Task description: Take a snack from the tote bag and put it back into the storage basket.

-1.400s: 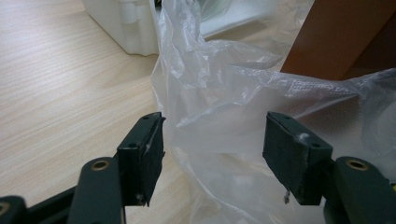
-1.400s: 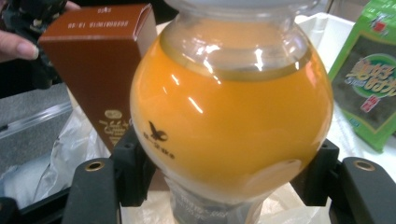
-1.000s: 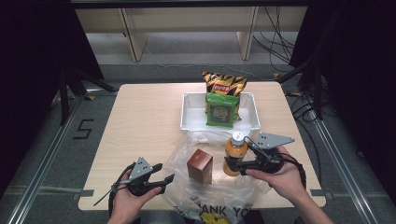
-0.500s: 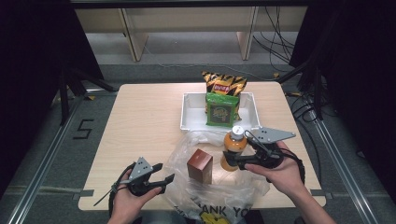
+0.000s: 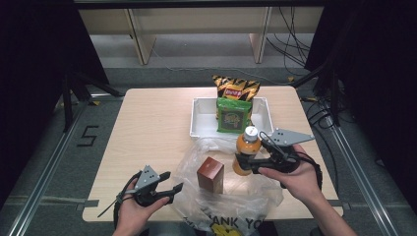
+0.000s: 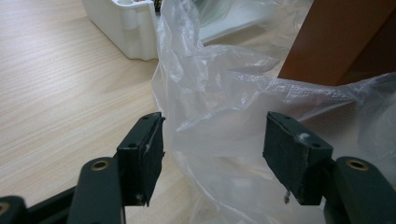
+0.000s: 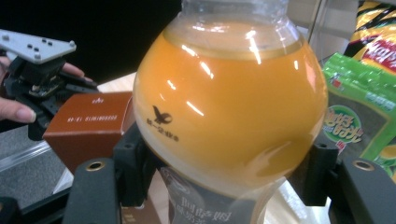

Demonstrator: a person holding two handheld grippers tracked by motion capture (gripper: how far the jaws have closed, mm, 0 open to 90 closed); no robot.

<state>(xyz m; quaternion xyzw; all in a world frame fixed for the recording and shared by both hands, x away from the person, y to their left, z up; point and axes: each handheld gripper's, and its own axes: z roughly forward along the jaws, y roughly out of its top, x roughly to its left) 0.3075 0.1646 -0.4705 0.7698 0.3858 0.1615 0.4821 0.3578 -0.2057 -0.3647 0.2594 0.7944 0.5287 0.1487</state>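
An orange juice bottle [image 5: 246, 153] is gripped by the right gripper [image 5: 255, 162], whose jaws are closed against its lower body, and is held upright just above the near edge of a clear plastic bag [image 5: 231, 191], close in front of the white tray [image 5: 202, 118]. The left gripper [image 5: 169, 186] is seen with its jaws spread wide and nothing between them but the bag's crumpled rim, which is not pinched.

In the right gripper view the bottle [image 7: 229, 107] is shown filling the gap between the pads, its eagle logo legible, with the brown box [image 7: 86, 126] behind it and a green snack packet [image 7: 357, 121] to the side. In the left gripper view, the bag film [image 6: 224, 130] is seen lying between the open pads, the tray corner [image 6: 123, 21] beyond.

Compared with half a second ago, the bottle has been lifted and carried slightly towards the tray; the left gripper is unmoved.
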